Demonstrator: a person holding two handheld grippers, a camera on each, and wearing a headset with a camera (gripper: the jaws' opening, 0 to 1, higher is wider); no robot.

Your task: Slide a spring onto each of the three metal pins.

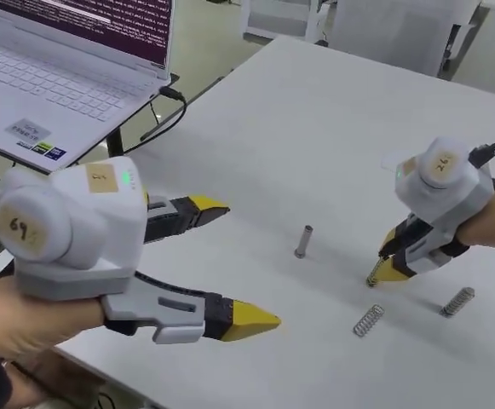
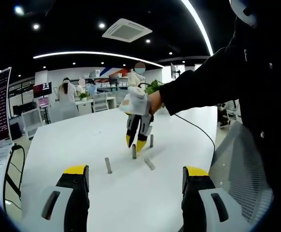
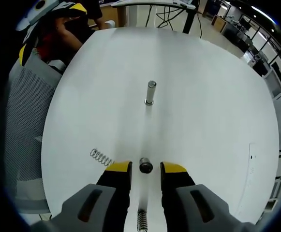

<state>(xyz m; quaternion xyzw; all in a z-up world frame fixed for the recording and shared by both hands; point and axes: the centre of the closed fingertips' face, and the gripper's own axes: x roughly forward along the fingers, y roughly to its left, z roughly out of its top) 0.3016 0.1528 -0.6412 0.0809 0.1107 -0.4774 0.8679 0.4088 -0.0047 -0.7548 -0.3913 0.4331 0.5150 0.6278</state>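
Observation:
A bare metal pin stands upright mid-table, also seen as the far pin. A second upright pin looks coiled, as if a spring sits on it. My right gripper hovers right at it. From above, that pin's top lies between the narrowly parted yellow fingertips, touching neither. Two loose springs lie flat: one in front, one farther right. My left gripper is wide open and holds nothing, well left of the pins.
An open laptop sits on a side stand at the far left, with a cable running near the white table's edge. A person's dark sleeve reaches in from the right. Office desks and people stand far behind.

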